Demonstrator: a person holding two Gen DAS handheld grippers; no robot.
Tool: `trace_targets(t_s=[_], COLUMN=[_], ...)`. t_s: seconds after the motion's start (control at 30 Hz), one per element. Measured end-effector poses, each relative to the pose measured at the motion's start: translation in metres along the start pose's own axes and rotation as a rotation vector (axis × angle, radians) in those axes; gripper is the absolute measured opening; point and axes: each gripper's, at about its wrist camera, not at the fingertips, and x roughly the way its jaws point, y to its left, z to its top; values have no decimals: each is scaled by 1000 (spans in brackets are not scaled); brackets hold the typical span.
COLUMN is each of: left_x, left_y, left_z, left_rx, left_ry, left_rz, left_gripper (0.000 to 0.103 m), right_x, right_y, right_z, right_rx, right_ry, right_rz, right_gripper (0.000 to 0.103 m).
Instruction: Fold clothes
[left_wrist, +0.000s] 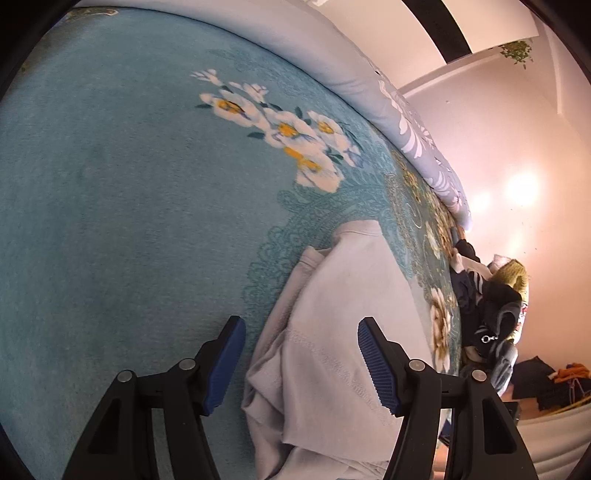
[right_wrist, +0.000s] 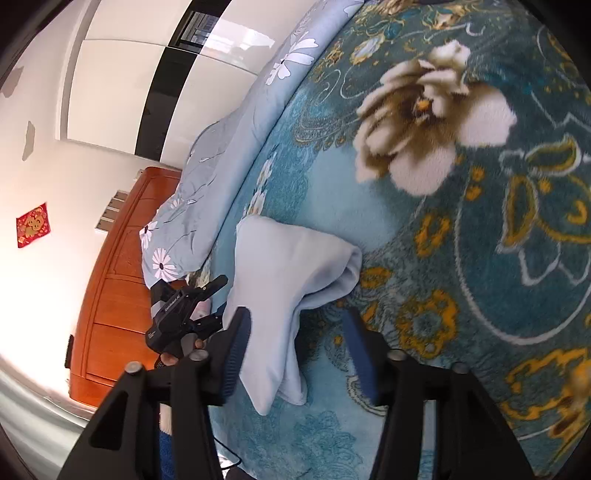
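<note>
A pale grey garment lies partly folded on the teal flowered blanket. My left gripper hovers open over its near hem, one blue pad on each side and nothing held. In the right wrist view the same garment shows as a folded pale slab with one corner sticking out to the right. My right gripper is open just above its near end, the fingers apart and empty. The left gripper appears there too, at the garment's far side, held by a hand.
A light blue flowered duvet is bunched along the far side of the bed. A pile of dark and yellow clothes sits at the bed's end. An orange wooden headboard and white wardrobe doors stand beyond.
</note>
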Motion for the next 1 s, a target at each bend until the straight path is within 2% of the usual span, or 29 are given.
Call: trace_targets(t_s=[0.23,0.57,0.63,0.67,0.7,0.77,0.9,1.0], left_x=[13,20,19,19,19,20,11,-4], left_y=[-9,-14,-12,-10,-7,-1,-2,-9], left_z=[12,12,10,9,8,6,-3,-11], left_rx=[35,56,44,34,21,-11,-24,-7], left_ry=[54,103,98,95,92,81,47,20], left_rz=[-37,-134,-149,-148,-149,-158,-172,-192], left_gripper=[68,67,57,53,43,32,20,14], right_x=[39,54,54,54,56,58,61,58], right_y=[1,7,7,7,7,6,6,13], right_z=[-6,-2,0,0,1,3,5,6], right_rx=[28,42,44,44,41,35,17,-3], right_ry=[63,16,12,11,14,18,36,47], right_rz=[29,86,97,98,91,77,40,35], right_gripper=[58,58,57,55,49,38,11,9])
